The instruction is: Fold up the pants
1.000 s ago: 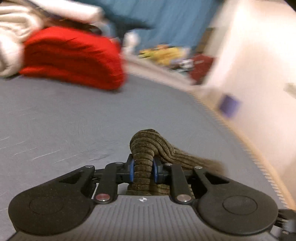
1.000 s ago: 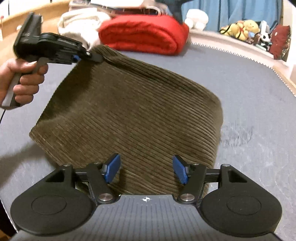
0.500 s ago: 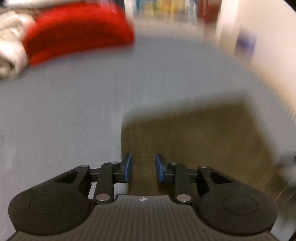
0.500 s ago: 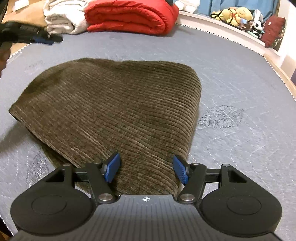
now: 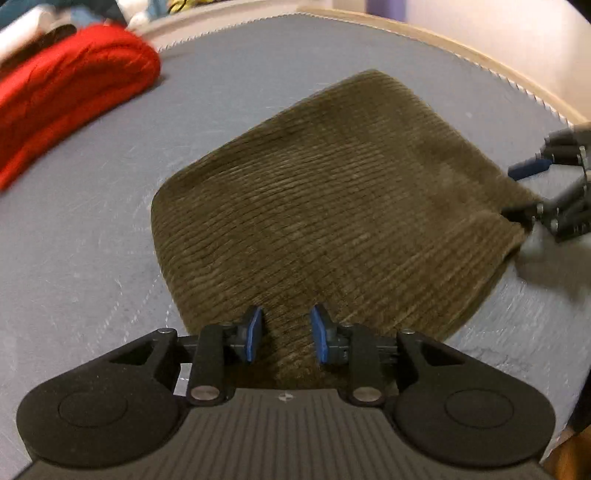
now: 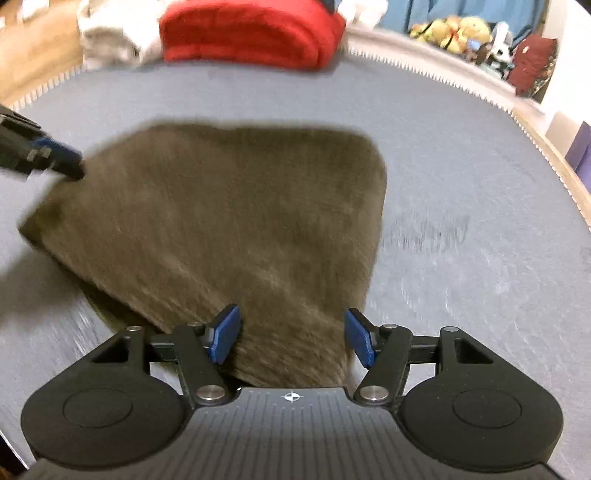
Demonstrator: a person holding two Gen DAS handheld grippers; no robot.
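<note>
The olive-brown corduroy pants (image 5: 332,206) lie folded in a flat pad on the grey mattress (image 5: 81,229). They also show, blurred, in the right wrist view (image 6: 229,229). My left gripper (image 5: 286,338) is open and empty, its blue pads just above the pants' near edge. My right gripper (image 6: 291,338) is open wide and empty, over the opposite edge of the pants. Each gripper shows in the other's view: the right one (image 5: 532,192) at the pants' right corner, the left one (image 6: 66,162) at their left corner.
A folded red blanket (image 6: 251,33) and whitish laundry (image 6: 107,37) lie at the mattress's far end. Stuffed toys (image 6: 458,33) sit on the ledge beyond. The mattress's piped edge (image 5: 480,62) and a wooden frame run along the right, by a pale wall.
My left gripper let go of the pants' corner and opened; the lifted flap now lies flat on the fold. Both grippers moved back toward the pants' edges.
</note>
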